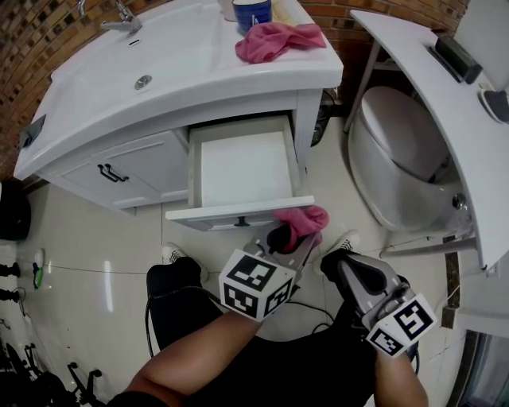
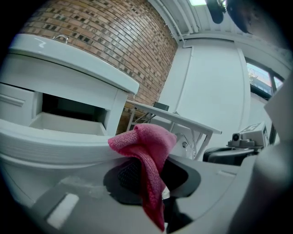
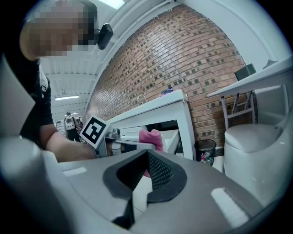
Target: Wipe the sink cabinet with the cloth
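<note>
The white sink cabinet [image 1: 127,171] has one drawer [image 1: 238,171] pulled out, and the drawer shows nothing inside. My left gripper [image 1: 296,236] is shut on a pink cloth [image 1: 306,219] just below the drawer's front panel [image 1: 231,213]. In the left gripper view the cloth [image 2: 146,155] bunches above the jaws and hangs down between them, close to the drawer front [image 2: 46,141]. My right gripper [image 1: 340,261] hangs lower right, shut on nothing, apart from the cabinet. From the right gripper view I see the left gripper's marker cube [image 3: 94,130] and the cloth [image 3: 151,137].
A second pink cloth [image 1: 278,40] and a blue tub [image 1: 253,12] lie on the counter by the basin [image 1: 143,81]. A toilet [image 1: 398,159] stands right of the cabinet, under a white table [image 1: 445,103]. A small bin [image 3: 205,151] sits by the brick wall.
</note>
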The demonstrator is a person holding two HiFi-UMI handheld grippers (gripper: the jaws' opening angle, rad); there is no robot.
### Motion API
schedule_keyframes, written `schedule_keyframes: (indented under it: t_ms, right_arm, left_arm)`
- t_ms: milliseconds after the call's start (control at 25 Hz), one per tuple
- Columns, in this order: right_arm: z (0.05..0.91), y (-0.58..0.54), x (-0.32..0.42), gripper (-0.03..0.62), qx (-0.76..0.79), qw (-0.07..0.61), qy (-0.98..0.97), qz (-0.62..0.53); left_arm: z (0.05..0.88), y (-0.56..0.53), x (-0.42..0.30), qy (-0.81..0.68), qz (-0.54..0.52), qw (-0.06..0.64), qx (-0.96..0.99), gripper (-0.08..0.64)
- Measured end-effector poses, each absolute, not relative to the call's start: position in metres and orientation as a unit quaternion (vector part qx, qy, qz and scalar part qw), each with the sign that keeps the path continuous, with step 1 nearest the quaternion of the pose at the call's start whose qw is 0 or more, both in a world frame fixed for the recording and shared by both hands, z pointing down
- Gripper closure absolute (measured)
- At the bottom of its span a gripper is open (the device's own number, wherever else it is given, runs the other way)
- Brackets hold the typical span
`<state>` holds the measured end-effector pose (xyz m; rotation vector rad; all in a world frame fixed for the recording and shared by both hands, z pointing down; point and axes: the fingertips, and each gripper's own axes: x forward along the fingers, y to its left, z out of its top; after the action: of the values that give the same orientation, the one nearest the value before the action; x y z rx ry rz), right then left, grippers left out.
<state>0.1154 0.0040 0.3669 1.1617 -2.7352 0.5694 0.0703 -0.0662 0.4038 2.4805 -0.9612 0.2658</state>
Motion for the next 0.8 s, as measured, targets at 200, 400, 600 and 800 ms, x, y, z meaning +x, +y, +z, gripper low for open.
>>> schedule_keyframes:
  t_ms: [200,400,600,800]
  right_arm:
    - [0.368,0.003,0.117,0.586,0.385,0.056,-0.901,0.192]
    - [0.368,0.003,0.100,0.586,0.370,0.054,-0.907,0.192]
    - [0.361,-0.001,0.081,0.586,0.358,0.048,-0.914,0.184]
    - [0.358,-0.007,0.067,0.586,0.348,0.049,-0.918,0.182]
  left_arm:
    - [0.377,-0.052,0.028,-0.348,0.085,0.232,0.904,0.451]
    - [0.346,-0.050,-0.057,-0.412,0.056,0.226,0.881,0.452]
    - [0.324,-0.062,-0.120,-0.466,0.061,0.207,0.858,0.451]
    - [0.313,-0.073,-0.167,-0.506,0.076,0.190,0.838,0.453]
